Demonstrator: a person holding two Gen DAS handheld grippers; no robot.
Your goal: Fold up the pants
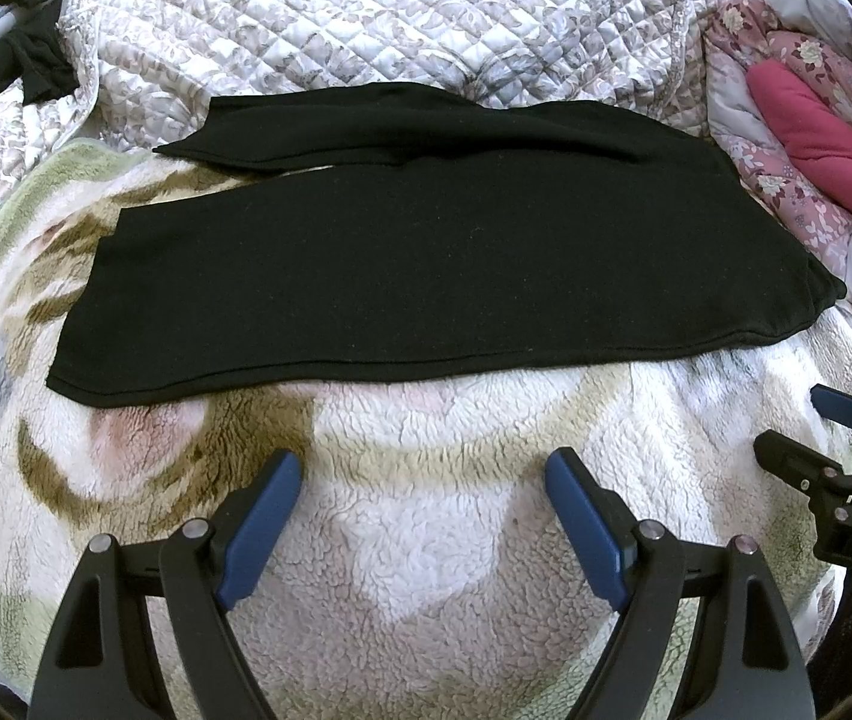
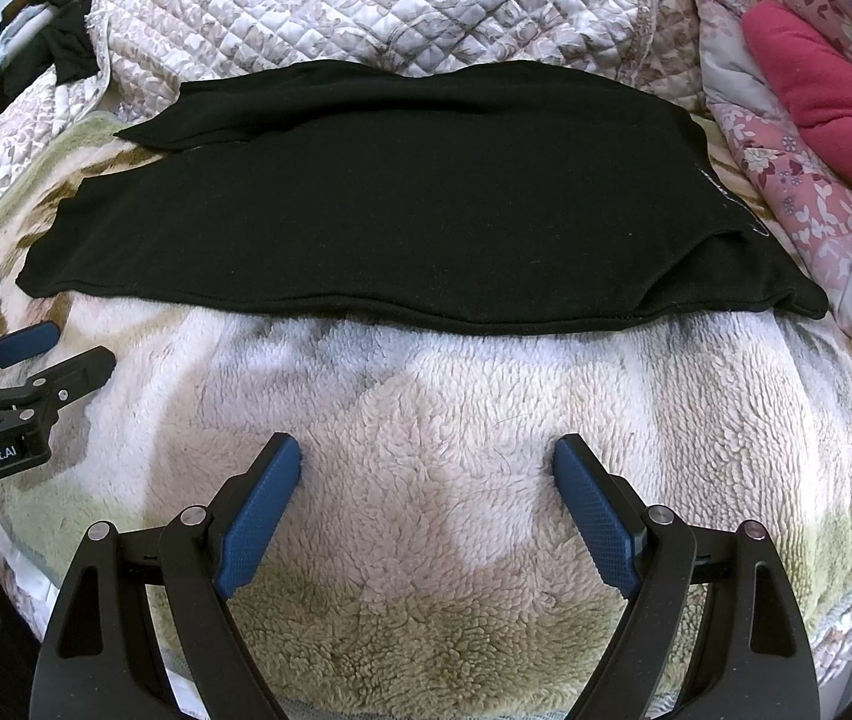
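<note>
The black pants (image 1: 426,264) lie flat across the middle of the bed, on a fleece blanket (image 1: 426,540), legs running toward the bed's left side and waist toward the right; the far leg has drifted slightly apart from the near one. Both the left claw (image 1: 423,468) and the right claw (image 2: 426,450) hover spread wide and empty, short of the near hem. A good fold probably means pinching the near edge at both ends together and carrying it evenly over. The knit looks soft, matte and limp; the blanket is shaggy and grippy, backed by a quilted cover (image 1: 366,12).
</note>
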